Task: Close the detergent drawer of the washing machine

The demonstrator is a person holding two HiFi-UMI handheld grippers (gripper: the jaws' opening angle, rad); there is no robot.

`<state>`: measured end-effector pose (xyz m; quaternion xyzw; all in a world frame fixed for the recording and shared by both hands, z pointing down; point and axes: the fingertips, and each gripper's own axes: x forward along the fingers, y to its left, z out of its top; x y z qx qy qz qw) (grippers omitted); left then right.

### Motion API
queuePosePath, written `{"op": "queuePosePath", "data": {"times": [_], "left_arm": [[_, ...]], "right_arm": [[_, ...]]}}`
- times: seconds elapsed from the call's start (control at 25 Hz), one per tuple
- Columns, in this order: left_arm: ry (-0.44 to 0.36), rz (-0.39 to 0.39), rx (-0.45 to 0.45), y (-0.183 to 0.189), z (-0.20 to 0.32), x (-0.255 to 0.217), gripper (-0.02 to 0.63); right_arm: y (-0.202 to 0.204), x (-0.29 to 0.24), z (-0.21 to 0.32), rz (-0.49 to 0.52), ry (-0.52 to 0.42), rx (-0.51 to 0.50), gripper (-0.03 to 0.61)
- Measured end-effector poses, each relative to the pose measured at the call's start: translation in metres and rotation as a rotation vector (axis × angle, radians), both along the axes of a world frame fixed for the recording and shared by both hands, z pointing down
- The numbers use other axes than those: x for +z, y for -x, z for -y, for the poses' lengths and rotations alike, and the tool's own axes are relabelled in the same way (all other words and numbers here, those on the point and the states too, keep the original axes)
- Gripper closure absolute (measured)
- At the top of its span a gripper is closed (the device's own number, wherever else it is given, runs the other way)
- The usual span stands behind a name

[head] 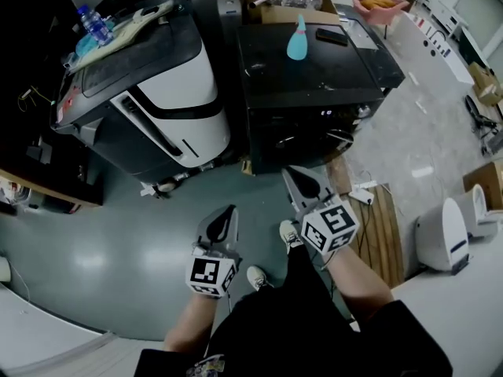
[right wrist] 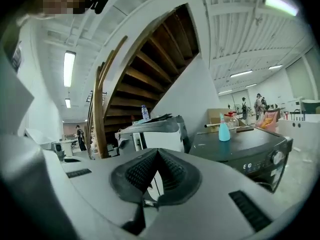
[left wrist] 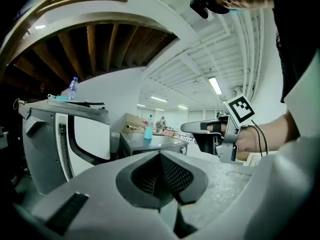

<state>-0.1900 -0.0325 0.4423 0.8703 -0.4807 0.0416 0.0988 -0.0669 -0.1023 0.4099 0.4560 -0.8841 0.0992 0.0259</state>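
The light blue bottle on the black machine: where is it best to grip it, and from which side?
Probably the narrow neck of the light blue bottle, coming level from the front. It stands upright on the black machine, its body widens downward, and nothing stands before it on the top.

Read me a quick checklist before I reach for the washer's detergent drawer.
1. Jaws of left gripper shut, nothing between: ok.
2. Jaws of right gripper shut, nothing between: ok.
3. Grippers at the washer: not ok, both well short of it.
4. Whether the drawer is open: cannot tell.
5. The bottle upright on the washer's top, back from the front edge: ok.
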Motion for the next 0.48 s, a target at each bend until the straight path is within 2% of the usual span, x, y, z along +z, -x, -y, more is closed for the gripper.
{"op": "queuePosePath", "data": {"times": [0.24,0.48], "left_arm": [[0.006,0.001,0.04,0.002,-0.042,0.0,0.611],[0.009,0.011,0.066,-0.016,-0.076,-0.001,0.611]], "right_arm": [[0.005,0.002,-0.055,-0.011,0.007,0.012,0.58],[-0.006,-0.001,-0.095,-0.021,0.004,0.01,0.58]]}}
